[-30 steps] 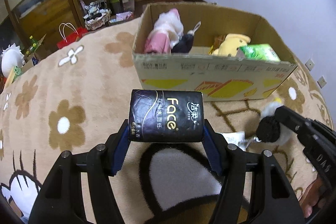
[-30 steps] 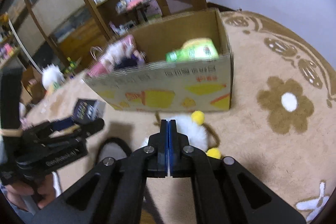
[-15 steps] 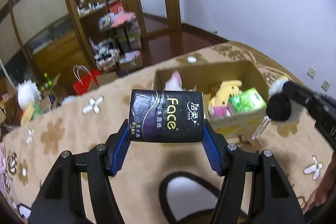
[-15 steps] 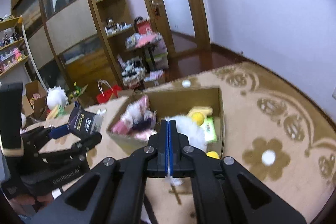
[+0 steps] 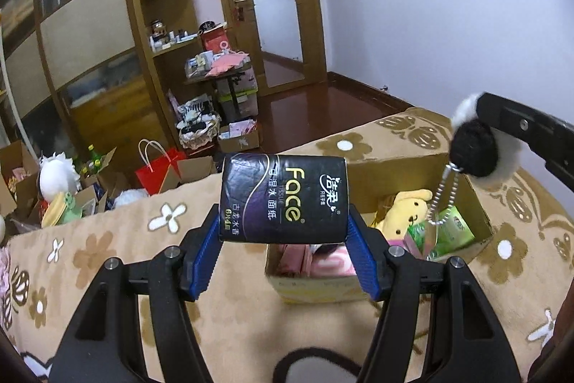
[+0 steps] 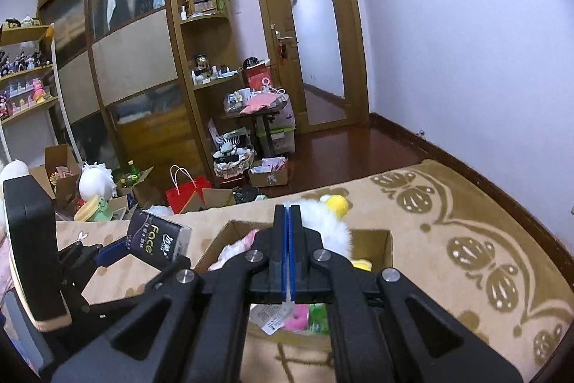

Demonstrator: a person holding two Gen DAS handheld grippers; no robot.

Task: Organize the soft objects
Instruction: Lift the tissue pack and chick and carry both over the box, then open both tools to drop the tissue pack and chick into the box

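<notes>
My left gripper (image 5: pixel 283 239) is shut on a black "Face" tissue pack (image 5: pixel 283 200) and holds it high above the left end of the cardboard box (image 5: pixel 470 192). The pack also shows in the right wrist view (image 6: pixel 158 237). My right gripper (image 6: pixel 287 214) is shut on a white fluffy plush toy (image 6: pixel 332 232) with yellow bits and holds it above the box (image 6: pixel 384 239). In the left wrist view that plush (image 5: pixel 477 146) hangs with a ball chain over the box's right part. The box holds a yellow plush (image 5: pixel 401 218), a green pack (image 5: pixel 452 232) and pink items.
The box stands on a tan flowered blanket (image 5: pixel 107 246). Beyond the bed edge are a red bag (image 5: pixel 158 167), open boxes with toys (image 5: pixel 57 182), a cluttered small table (image 5: pixel 222 70), wooden shelves and a door. A white wall is on the right.
Both grippers have risen well above the bed with their loads still held. The box now lies below them, and the plush hangs over it.
</notes>
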